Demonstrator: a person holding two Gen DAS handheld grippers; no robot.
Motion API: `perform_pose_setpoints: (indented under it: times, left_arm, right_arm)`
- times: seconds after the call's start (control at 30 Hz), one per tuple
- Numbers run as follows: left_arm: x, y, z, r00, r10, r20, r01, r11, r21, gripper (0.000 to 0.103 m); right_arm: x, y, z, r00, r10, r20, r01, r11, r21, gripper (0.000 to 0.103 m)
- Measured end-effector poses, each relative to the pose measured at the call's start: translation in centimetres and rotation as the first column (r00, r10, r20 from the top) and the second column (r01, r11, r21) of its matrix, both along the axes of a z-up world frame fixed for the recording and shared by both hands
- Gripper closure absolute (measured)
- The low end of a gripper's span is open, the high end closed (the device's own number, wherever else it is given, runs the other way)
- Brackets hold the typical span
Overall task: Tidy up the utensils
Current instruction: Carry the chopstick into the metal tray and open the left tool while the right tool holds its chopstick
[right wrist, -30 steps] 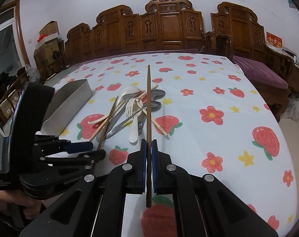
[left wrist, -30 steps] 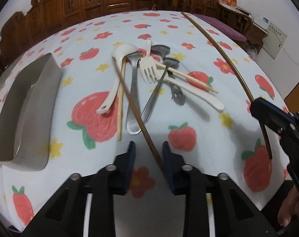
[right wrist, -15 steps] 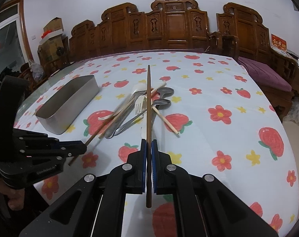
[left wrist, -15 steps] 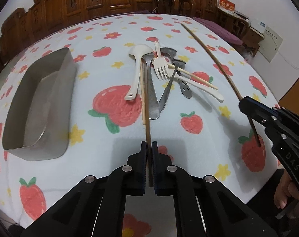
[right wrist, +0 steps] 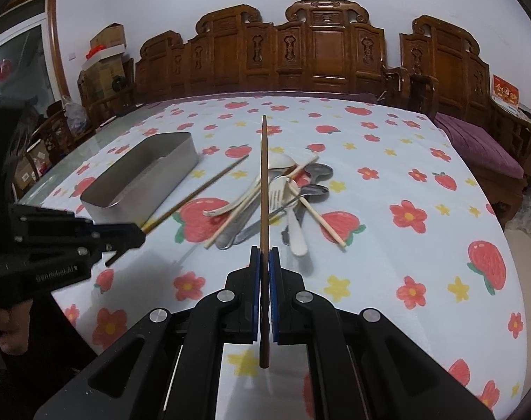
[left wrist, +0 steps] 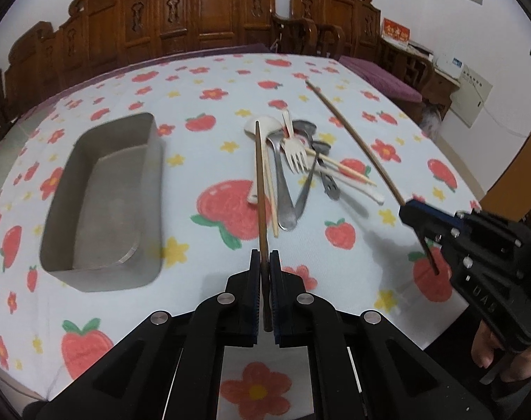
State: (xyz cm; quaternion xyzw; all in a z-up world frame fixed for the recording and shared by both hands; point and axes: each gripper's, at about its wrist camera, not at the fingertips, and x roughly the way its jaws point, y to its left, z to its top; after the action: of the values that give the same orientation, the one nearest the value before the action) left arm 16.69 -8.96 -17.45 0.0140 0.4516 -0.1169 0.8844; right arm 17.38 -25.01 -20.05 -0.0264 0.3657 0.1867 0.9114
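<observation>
My left gripper [left wrist: 264,262] is shut on a dark brown chopstick [left wrist: 260,189], held above the table and pointing at the utensil pile. My right gripper [right wrist: 264,262] is shut on a second dark brown chopstick [right wrist: 263,189], also lifted. The pile holds a white spoon [left wrist: 263,129], a white plastic fork [left wrist: 293,152], metal spoons [left wrist: 283,189] and pale wooden chopsticks [left wrist: 342,166]. A grey metal tray [left wrist: 104,203] lies left of the pile, and shows in the right wrist view [right wrist: 143,175]. The right gripper shows at the right of the left wrist view [left wrist: 411,210].
The table has a white cloth [left wrist: 202,80] printed with strawberries and flowers. Carved wooden chairs [right wrist: 318,56] line the far edge. Cardboard boxes [right wrist: 106,52] stand at the back left. The table's near edge lies just below both grippers.
My left gripper closed on the dark chopstick and lifted it off the pile. The left view has swung so that the tray sits nearer the middle. The right gripper kept its chopstick.
</observation>
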Motion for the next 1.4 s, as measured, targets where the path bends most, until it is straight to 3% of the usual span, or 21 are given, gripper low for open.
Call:
perform_pose_setpoints:
  times: [0.57,1.0,1.4]
  left_arm:
    - [1.3,6.8,3.5,0.995,0.073,0.073,-0.071,0.997,-0.038,0.099]
    - [2.1,12.5,2.5,0.991,0.131,0.012,-0.131,0.991,-0.028,0.099]
    - [4.0,14.8,0.9,0.985,0.166,-0.048,-0.165,0.986,0.007,0.099]
  right_arm:
    - [0.5,3.5,1.5,1.000,0.026,-0.002,-0.026,0.999,-0.032,0.097]
    - [1.0,7.7,3.1,0.997,0.079,0.020,-0.078,0.995,-0.060,0.097]
    - [0.8,9.6,3.2,0.994,0.109,0.009,-0.108,0.991,-0.079,0.097]
